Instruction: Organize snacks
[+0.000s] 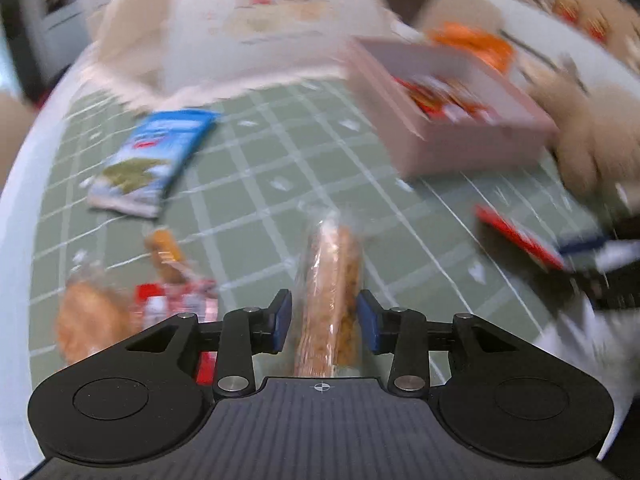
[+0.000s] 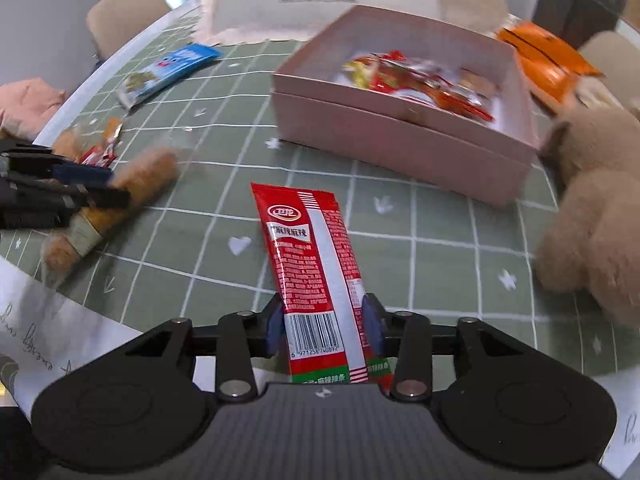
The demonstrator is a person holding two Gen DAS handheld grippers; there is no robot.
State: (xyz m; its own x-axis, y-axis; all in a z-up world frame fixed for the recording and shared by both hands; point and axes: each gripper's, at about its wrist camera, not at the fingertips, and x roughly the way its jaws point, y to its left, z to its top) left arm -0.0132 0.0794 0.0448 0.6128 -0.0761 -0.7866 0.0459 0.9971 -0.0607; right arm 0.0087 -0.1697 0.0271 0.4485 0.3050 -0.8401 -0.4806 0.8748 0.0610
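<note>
Open pink box [image 2: 404, 136] of snacks ahead on green grid tablecloth [image 2: 420, 240], teddy bear [image 2: 592, 216] beside it; right gripper [image 2: 325, 330] pinches red spicy-strip packet [image 2: 316, 268], left gripper [image 1: 325, 322] half-open, straddling clear-wrapped biscuit bar [image 1: 330, 292]

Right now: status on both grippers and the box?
Left gripper straddles the clear-wrapped biscuit stick, jaws not closed. Right gripper shut on red spicy-strip packet. Pink box open, part filled. Plush bear beside the box.
</note>
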